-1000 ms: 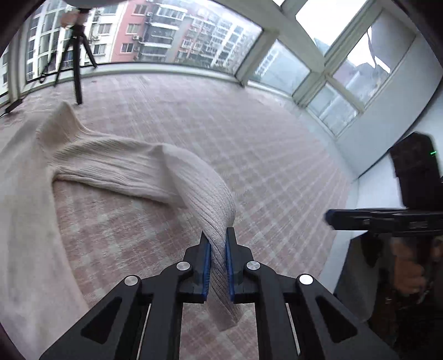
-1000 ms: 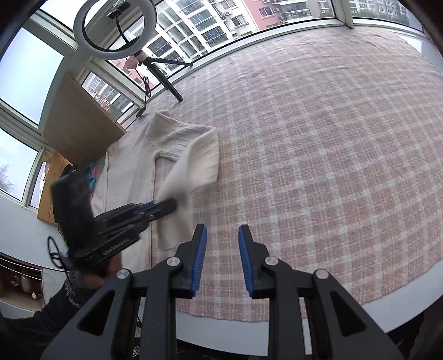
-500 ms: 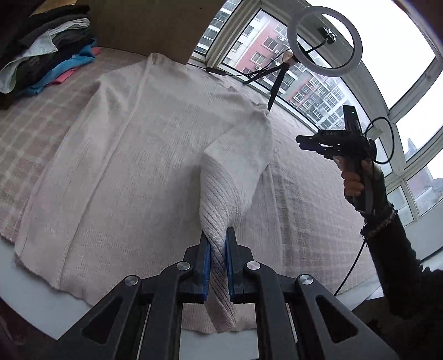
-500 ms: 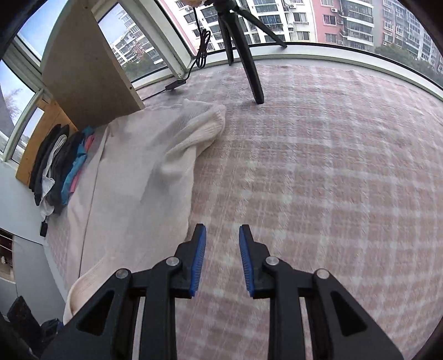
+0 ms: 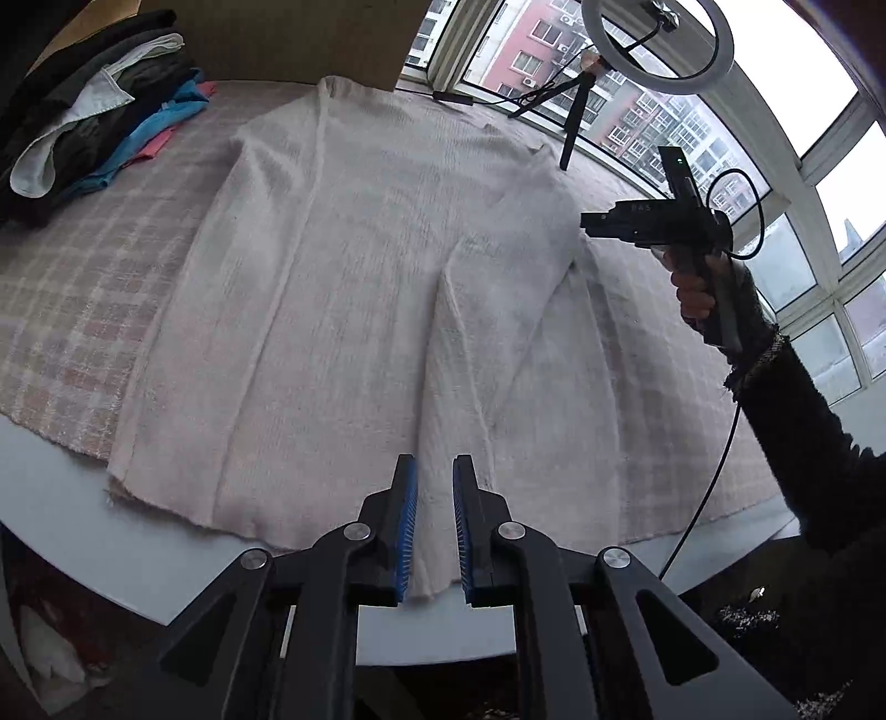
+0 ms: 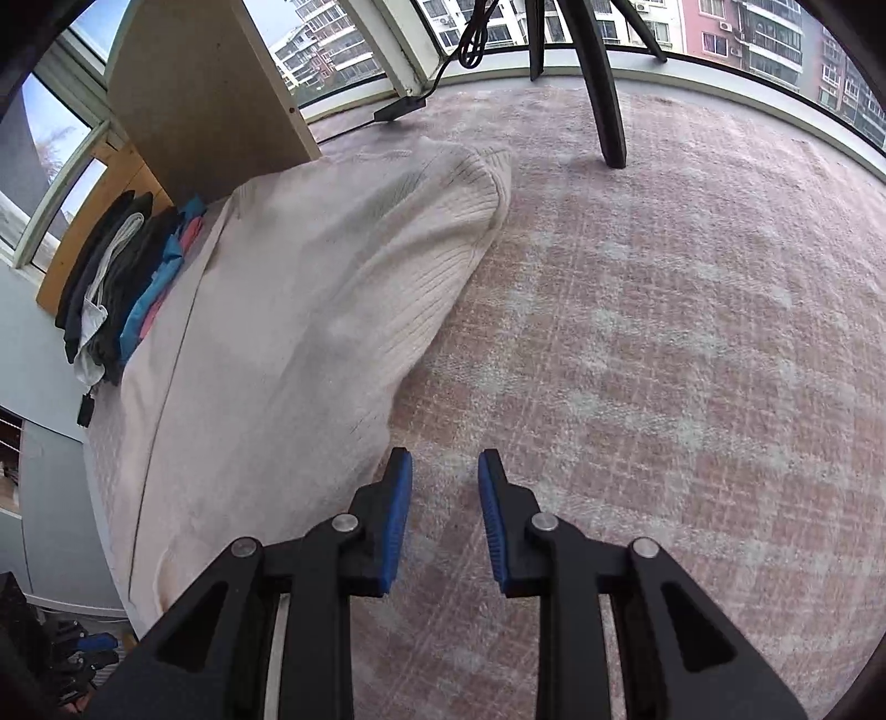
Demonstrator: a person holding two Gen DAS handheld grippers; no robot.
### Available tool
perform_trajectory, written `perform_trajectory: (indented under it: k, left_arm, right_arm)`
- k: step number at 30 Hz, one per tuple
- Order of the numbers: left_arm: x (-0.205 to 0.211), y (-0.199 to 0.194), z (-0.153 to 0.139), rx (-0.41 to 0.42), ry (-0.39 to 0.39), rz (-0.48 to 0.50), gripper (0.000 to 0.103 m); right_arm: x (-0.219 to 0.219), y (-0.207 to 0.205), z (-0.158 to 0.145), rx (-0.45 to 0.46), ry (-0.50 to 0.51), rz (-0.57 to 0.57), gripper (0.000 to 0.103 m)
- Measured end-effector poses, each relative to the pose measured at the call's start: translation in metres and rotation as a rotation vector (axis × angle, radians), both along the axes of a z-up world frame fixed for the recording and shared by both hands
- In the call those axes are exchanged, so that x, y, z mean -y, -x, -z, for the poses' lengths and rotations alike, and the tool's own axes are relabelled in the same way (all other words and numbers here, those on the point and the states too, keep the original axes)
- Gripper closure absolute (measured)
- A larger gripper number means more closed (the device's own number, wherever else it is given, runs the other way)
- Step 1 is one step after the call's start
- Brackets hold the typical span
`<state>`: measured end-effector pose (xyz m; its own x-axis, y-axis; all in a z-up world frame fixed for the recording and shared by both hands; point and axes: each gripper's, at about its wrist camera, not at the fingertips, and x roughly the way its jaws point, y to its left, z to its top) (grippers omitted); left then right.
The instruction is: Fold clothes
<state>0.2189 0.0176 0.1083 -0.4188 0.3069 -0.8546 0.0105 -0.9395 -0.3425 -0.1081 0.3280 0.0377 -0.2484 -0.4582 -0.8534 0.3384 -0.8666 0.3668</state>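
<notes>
A cream knit sweater (image 5: 343, 266) lies flat on the plaid-covered table (image 5: 72, 310). Its right sleeve (image 5: 465, 376) is folded over the body and runs down to the near hem. My left gripper (image 5: 433, 482) hovers over the sleeve's cuff; its jaws are opening, and the cuff lies loose between the pads with a gap on each side. In the right wrist view my right gripper (image 6: 444, 459) stands open and empty over the plaid cloth, just right of the sweater's (image 6: 288, 343) folded edge. The left wrist view shows a hand holding the right gripper (image 5: 587, 224) beside the shoulder.
A pile of dark, white, blue and pink clothes (image 5: 88, 122) sits at the far left, also the pile (image 6: 122, 277). A ring light (image 5: 659, 39) on a tripod stands behind the sweater, its leg (image 6: 606, 99) on the cloth. A wooden board (image 6: 205, 99) stands by the window. The table's front edge (image 5: 166, 559) is near.
My left gripper carried the sleeve across the sweater body, laid it flat, and its jaws parted from the cuff. My right gripper swung down beside the sweater's folded edge.
</notes>
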Motion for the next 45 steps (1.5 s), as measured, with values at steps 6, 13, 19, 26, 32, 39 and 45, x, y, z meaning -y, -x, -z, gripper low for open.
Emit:
perform_trajectory:
  k: [6, 13, 19, 26, 32, 39, 45]
  left_arm:
    - [-0.031, 0.116, -0.045, -0.176, -0.003, 0.203, 0.07]
    - [-0.114, 0.305, 0.012, -0.084, -0.098, 0.348, 0.068]
    - [-0.145, 0.356, 0.046, -0.022, -0.103, 0.391, 0.083]
    - [-0.132, 0.347, 0.03, -0.094, -0.031, 0.38, 0.103]
    - [-0.1, 0.348, 0.029, -0.106, -0.018, 0.291, 0.103]
    - [-0.118, 0.368, 0.052, 0.003, -0.136, 0.346, 0.062]
    - [-0.136, 0.365, 0.059, -0.002, -0.037, 0.376, 0.103]
  right_arm:
    - [-0.01, -0.003, -0.004, -0.012, 0.088, 0.018, 0.078]
    - [-0.016, -0.01, 0.005, 0.015, 0.134, 0.046, 0.077]
    - [-0.022, -0.025, 0.003, -0.002, 0.147, 0.024, 0.077]
    - [-0.018, -0.021, 0.008, -0.014, 0.162, 0.0, 0.074]
    - [-0.006, -0.014, 0.006, -0.048, 0.14, -0.046, 0.074]
    - [-0.004, -0.009, 0.013, -0.019, 0.154, -0.043, 0.074]
    - [-0.01, -0.017, 0.008, -0.049, 0.126, -0.041, 0.074]
